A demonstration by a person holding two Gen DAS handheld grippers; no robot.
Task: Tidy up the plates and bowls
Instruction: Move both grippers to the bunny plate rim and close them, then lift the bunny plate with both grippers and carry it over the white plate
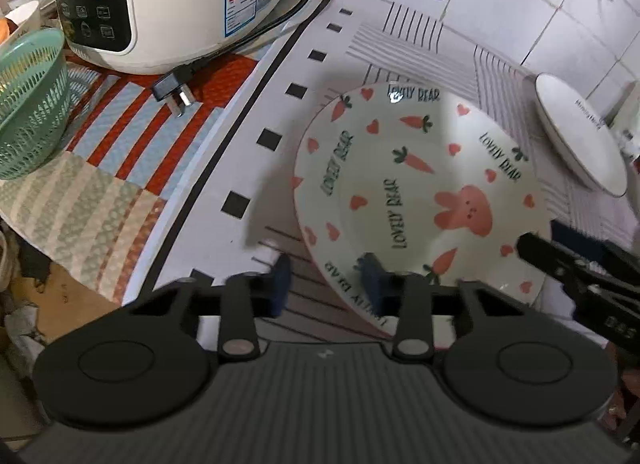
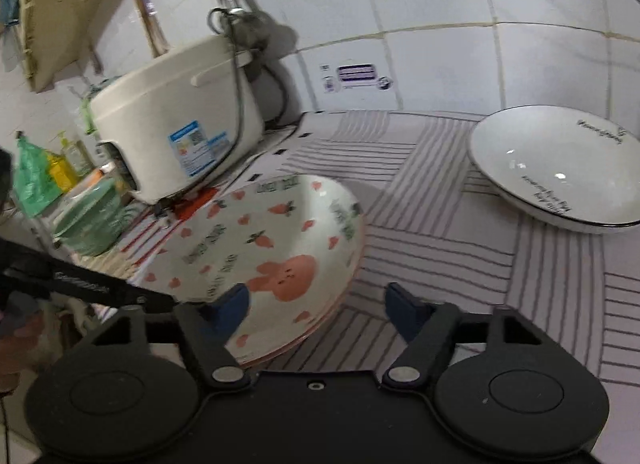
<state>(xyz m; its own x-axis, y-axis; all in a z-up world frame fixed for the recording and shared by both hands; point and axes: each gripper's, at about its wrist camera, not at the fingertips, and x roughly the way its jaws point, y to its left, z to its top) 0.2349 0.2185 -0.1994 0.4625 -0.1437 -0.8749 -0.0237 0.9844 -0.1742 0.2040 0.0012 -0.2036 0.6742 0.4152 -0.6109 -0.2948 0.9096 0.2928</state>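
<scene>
A white plate with pink bunny, carrots and "LOVELY BEAR" print [image 1: 420,200] lies on the striped mat; it also shows in the right wrist view [image 2: 264,248]. My left gripper [image 1: 326,284] is open, its jaws straddling the plate's near-left rim. My right gripper [image 2: 316,308] is open around the plate's near-right rim; its body shows in the left wrist view [image 1: 576,272]. A white bowl with a black rim and script [image 2: 560,168] sits further right; it also shows in the left wrist view [image 1: 576,132].
A white rice cooker [image 1: 168,0] stands at the back left, its plug [image 1: 172,90] lying on a red-striped mat. A green basket [image 1: 28,104] sits at the left edge. Tiled wall [image 2: 440,24] runs behind the counter.
</scene>
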